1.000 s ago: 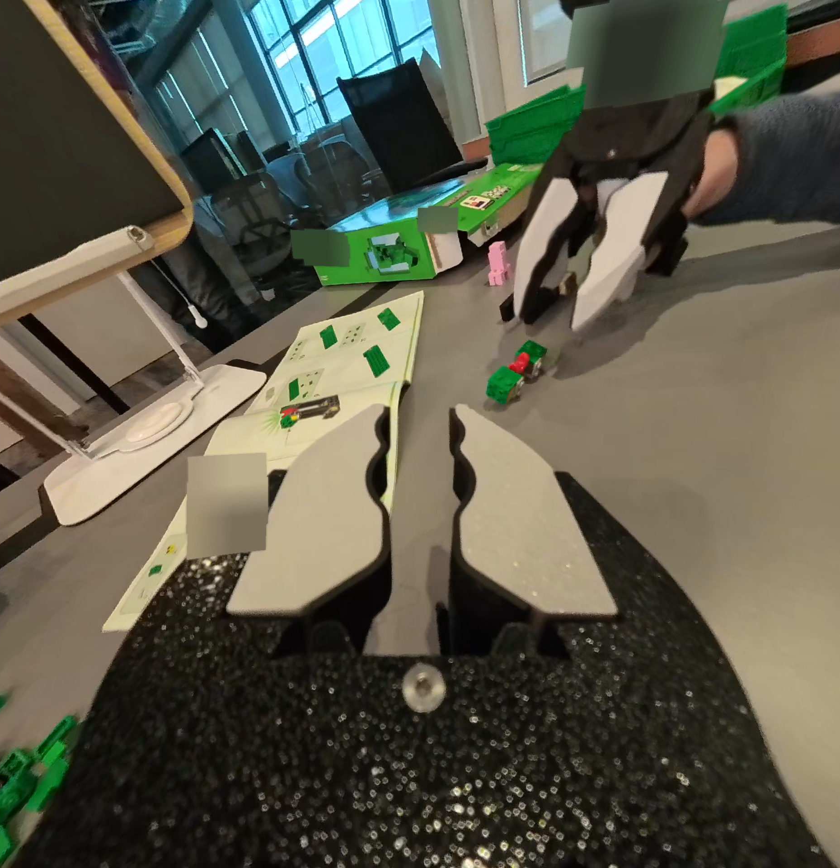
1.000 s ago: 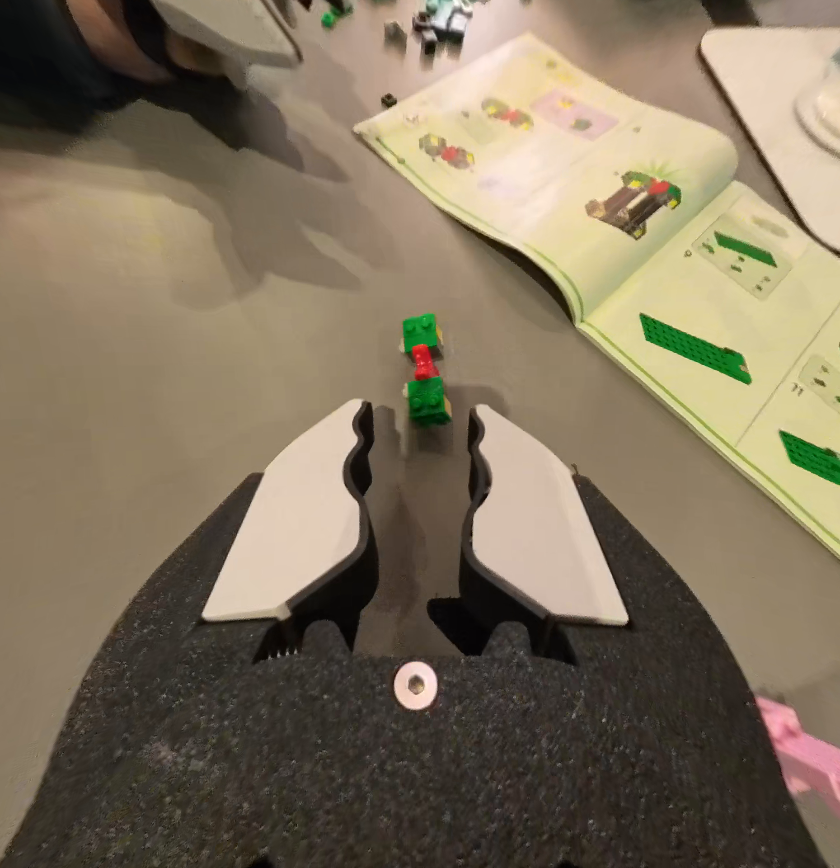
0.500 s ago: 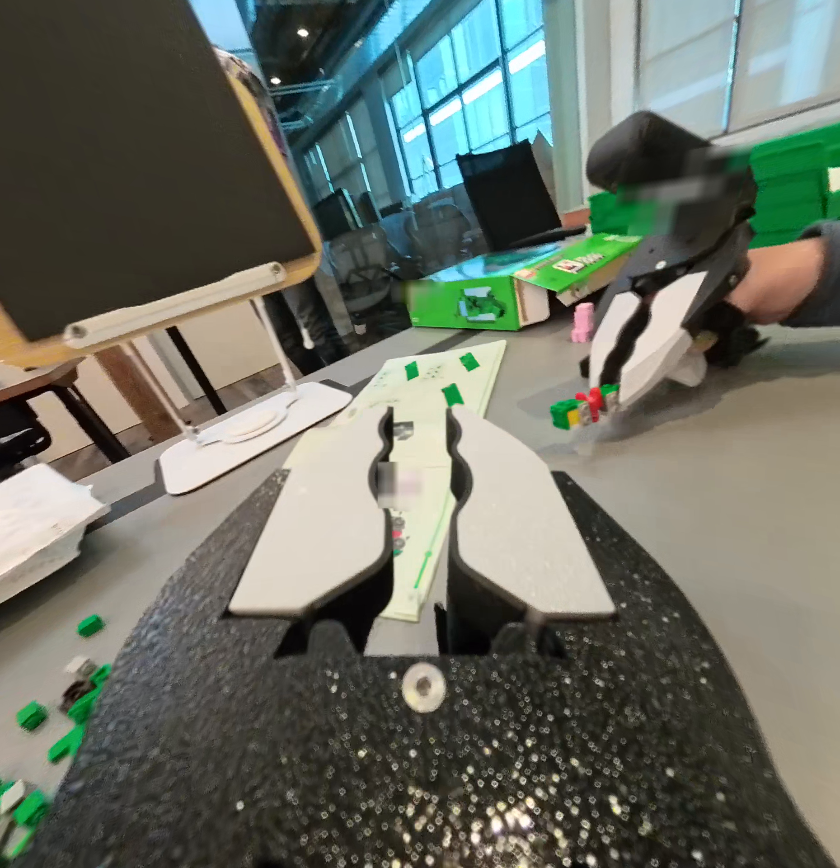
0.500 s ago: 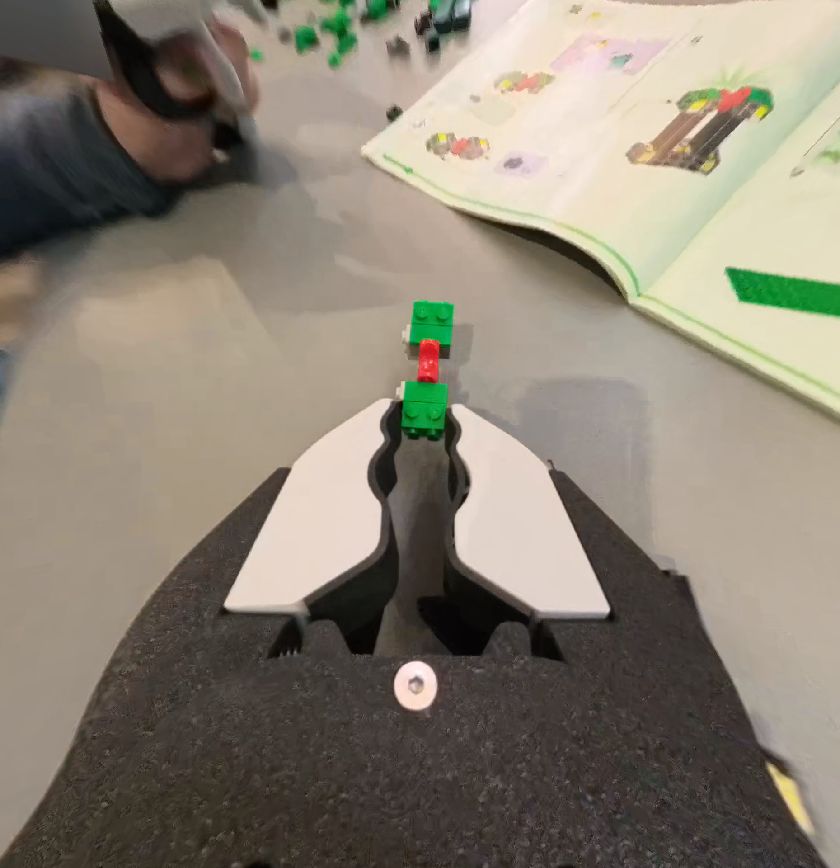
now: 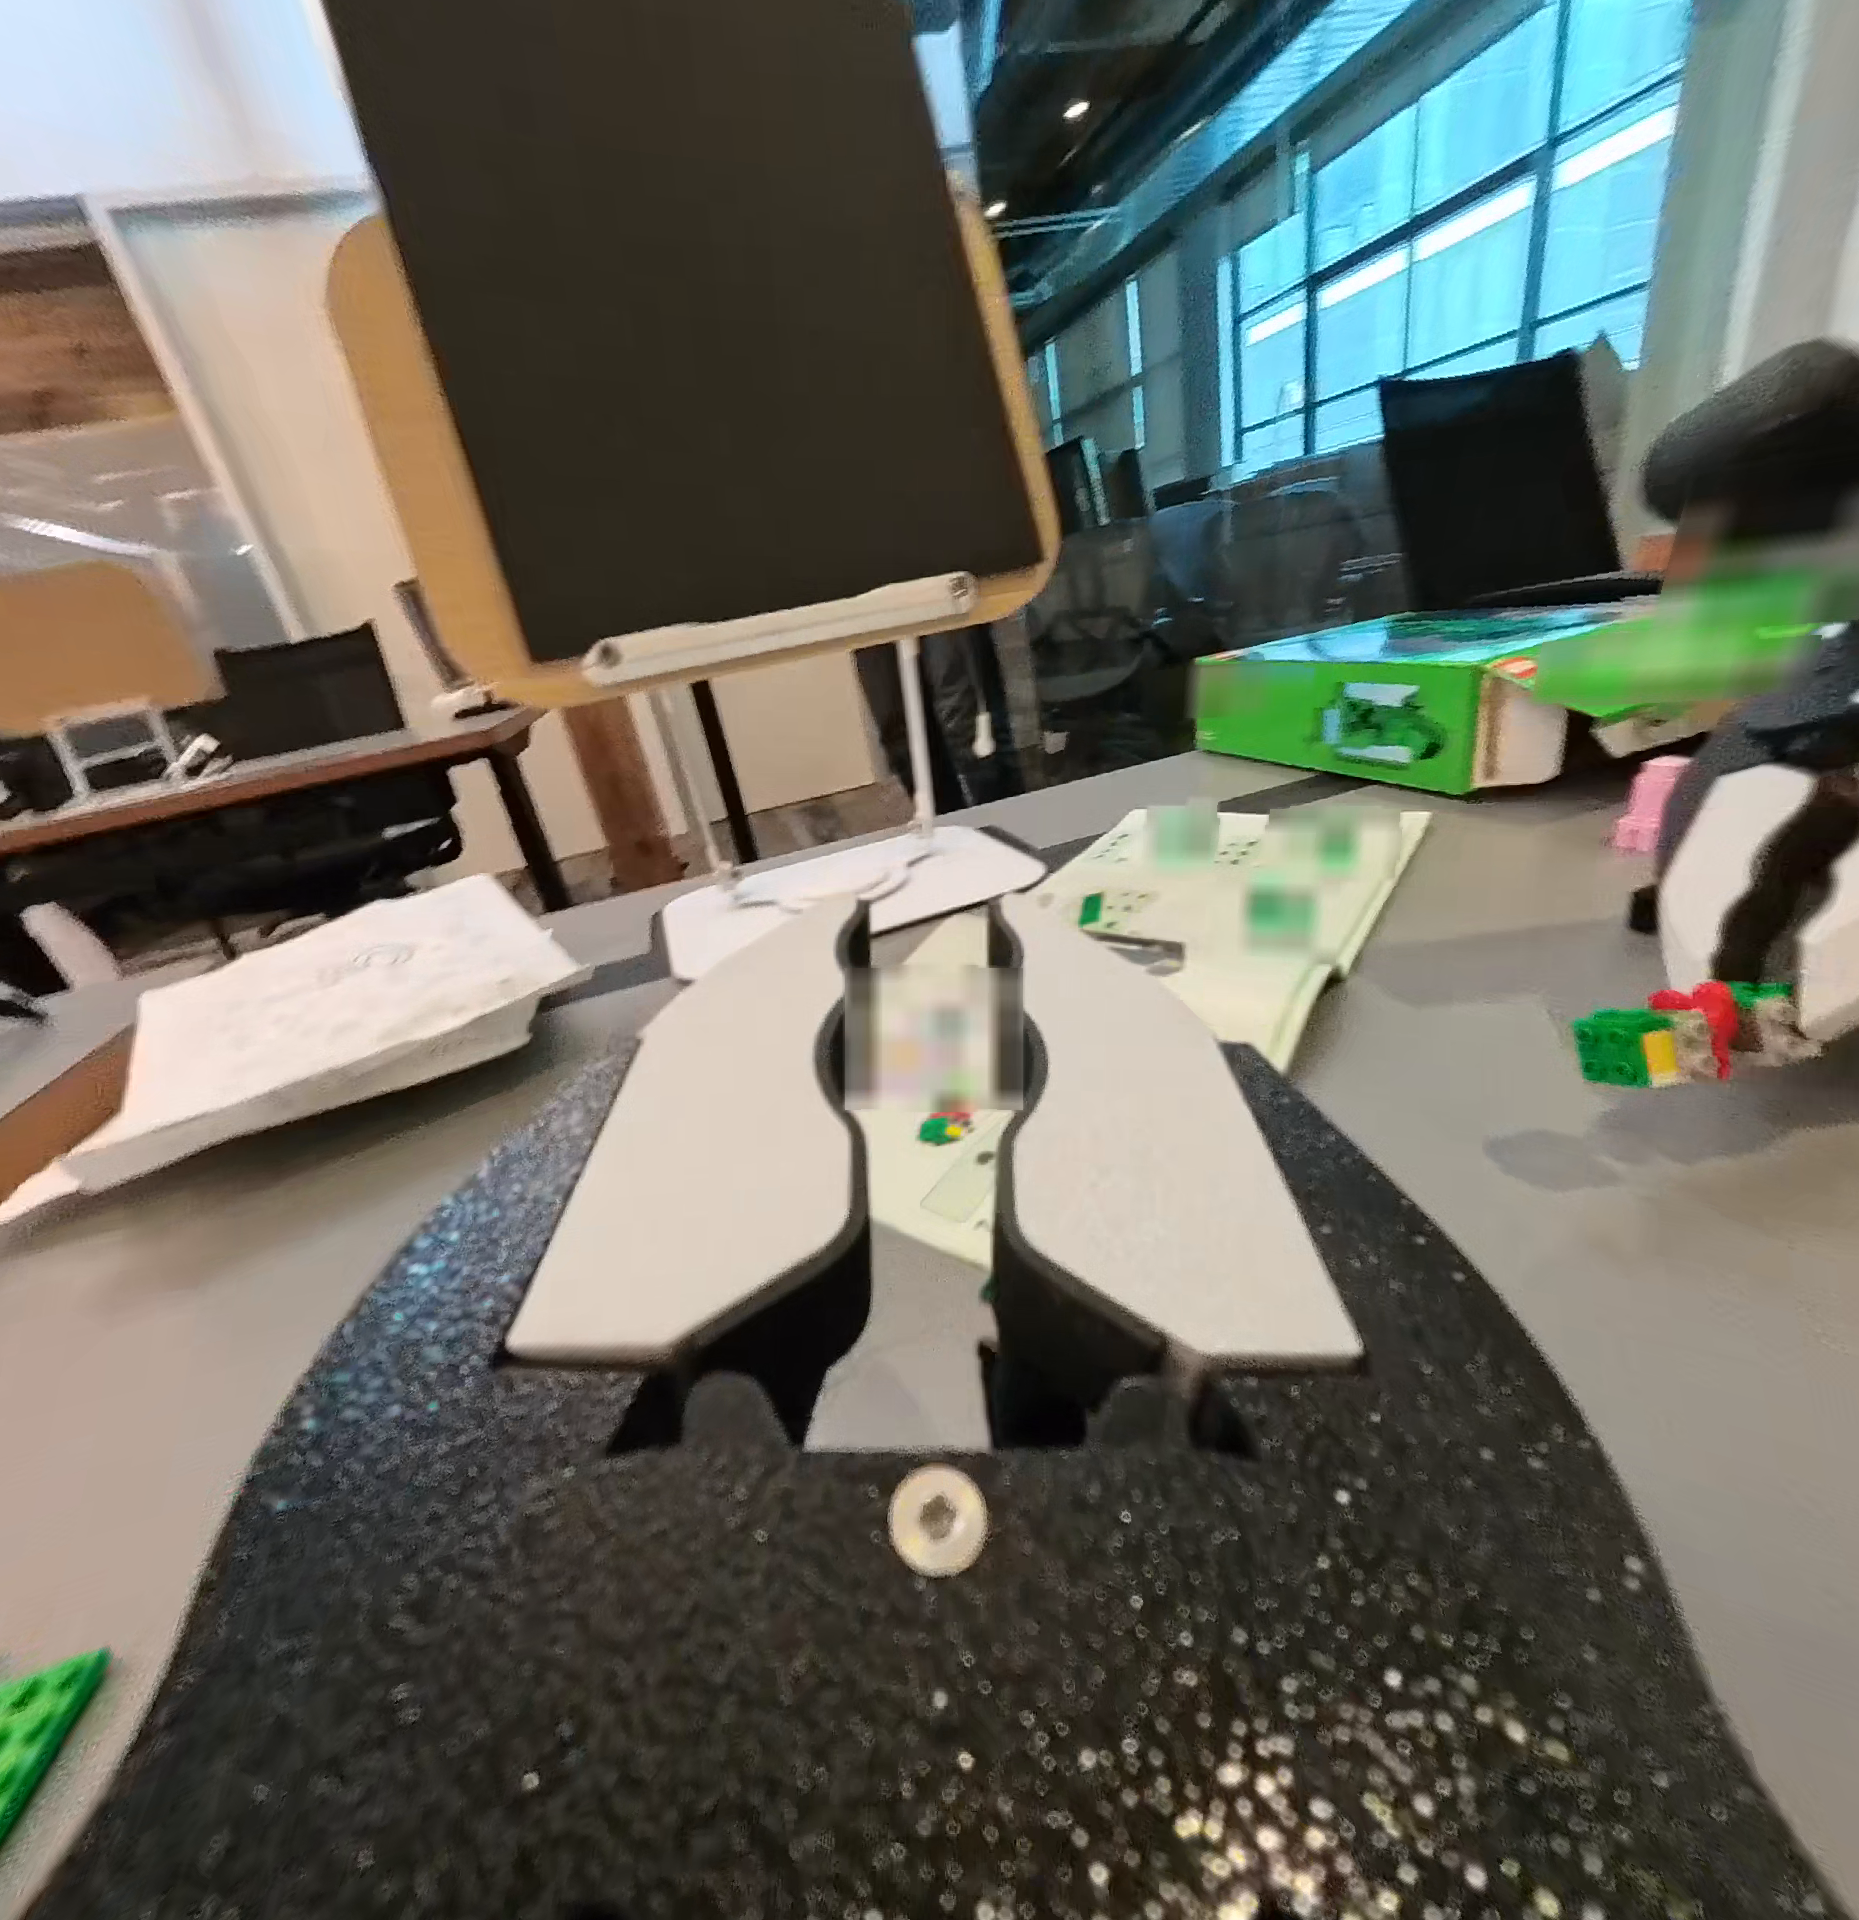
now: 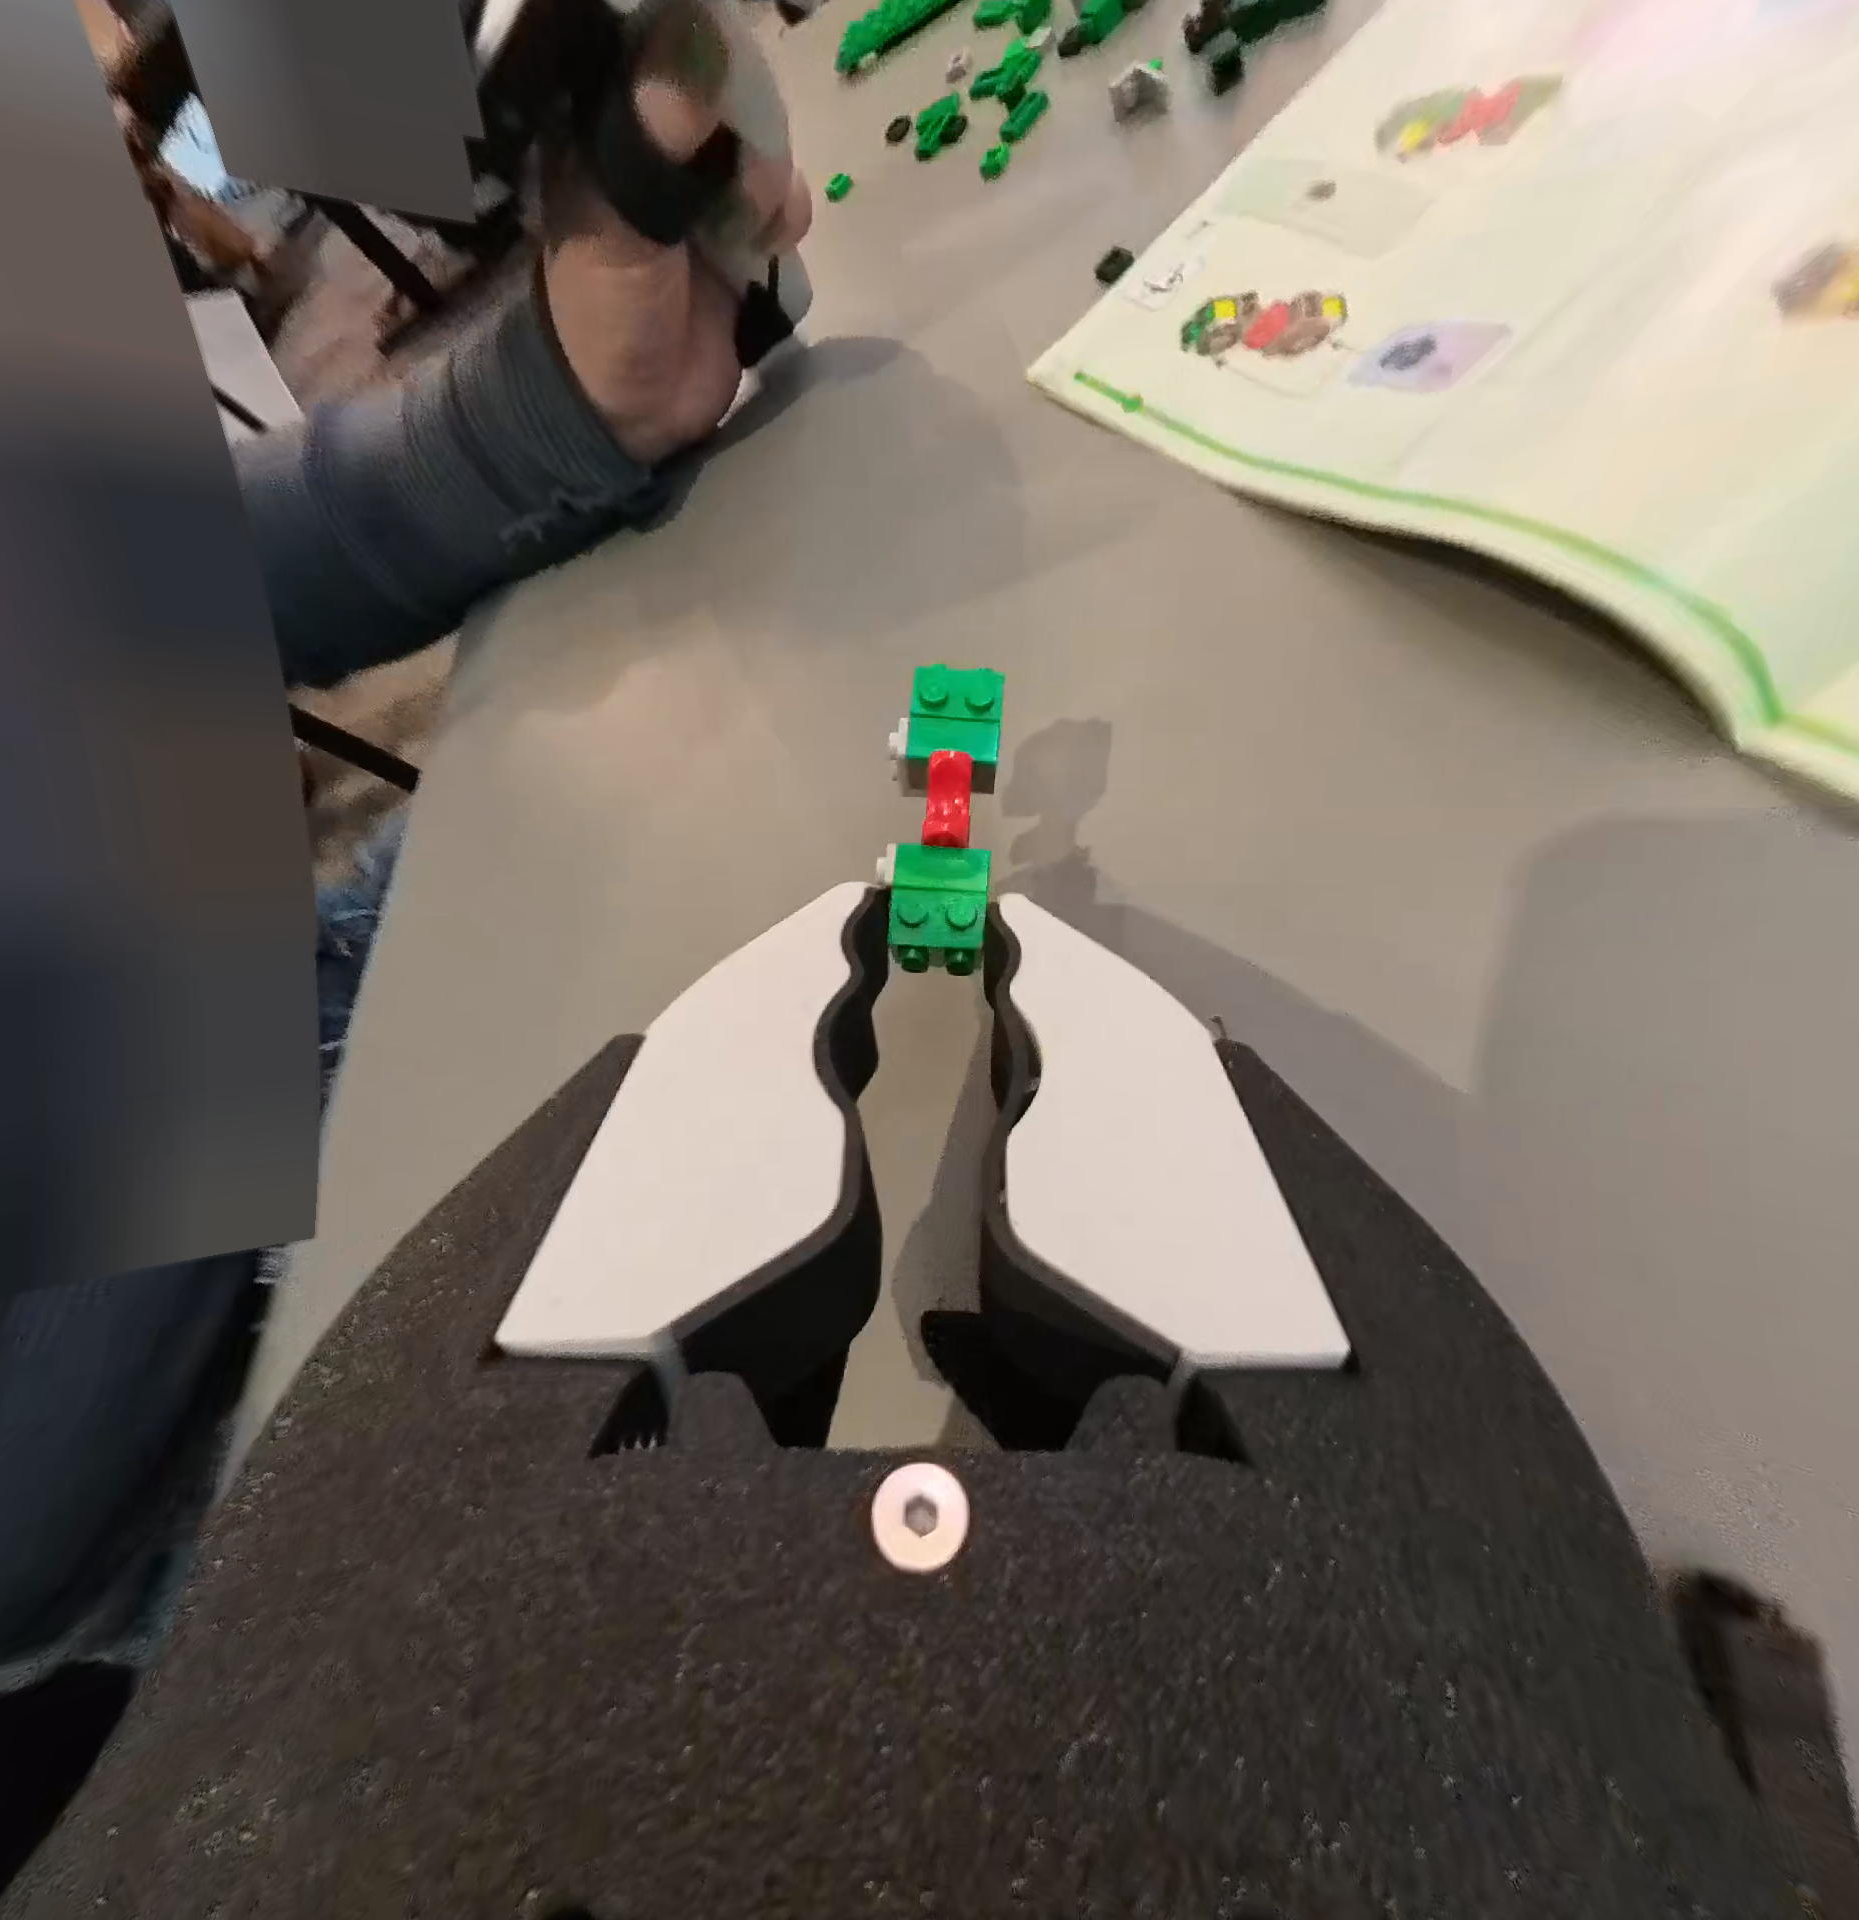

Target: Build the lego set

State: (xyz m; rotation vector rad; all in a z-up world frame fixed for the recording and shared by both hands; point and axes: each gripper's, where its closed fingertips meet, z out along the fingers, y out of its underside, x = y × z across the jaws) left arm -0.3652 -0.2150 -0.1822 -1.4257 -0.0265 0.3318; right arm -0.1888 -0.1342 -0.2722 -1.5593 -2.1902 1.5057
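A small lego assembly (image 6: 946, 800), two green blocks joined by a red piece, is held off the grey table (image 6: 1320, 831). My right gripper (image 6: 935, 920) is shut on its near green block. In the left wrist view the right gripper (image 5: 1761, 1023) shows at the far right with the assembly (image 5: 1631, 1044) sticking out of its tips, just above the table. My left gripper (image 5: 927, 925) is empty, its fingers a narrow gap apart, pointing over the open instruction booklet (image 5: 1268, 935). The booklet also lies at the upper right of the right wrist view (image 6: 1527, 364).
Loose green and dark pieces (image 6: 987, 83) lie beyond the booklet. A green plate (image 5: 21, 1745) lies at the near left. A dark board on a white stand (image 5: 852, 904), a white paper bag (image 5: 312, 1029), a green box (image 5: 1372, 717) and a pink figure (image 5: 1652, 821) stand farther back. A hand and sleeve (image 6: 551, 447) rest at the table's edge. The gap from one gripper's tips to the other's is roughly 20 cm. Between my left fingertips and the green plate (image 5: 21, 1745) there is roughly 20 cm.
My right gripper moved onto the assembly, shut on its near green block and lifted it off the table. My left gripper swung left and levelled out, with the same gap between its fingers.
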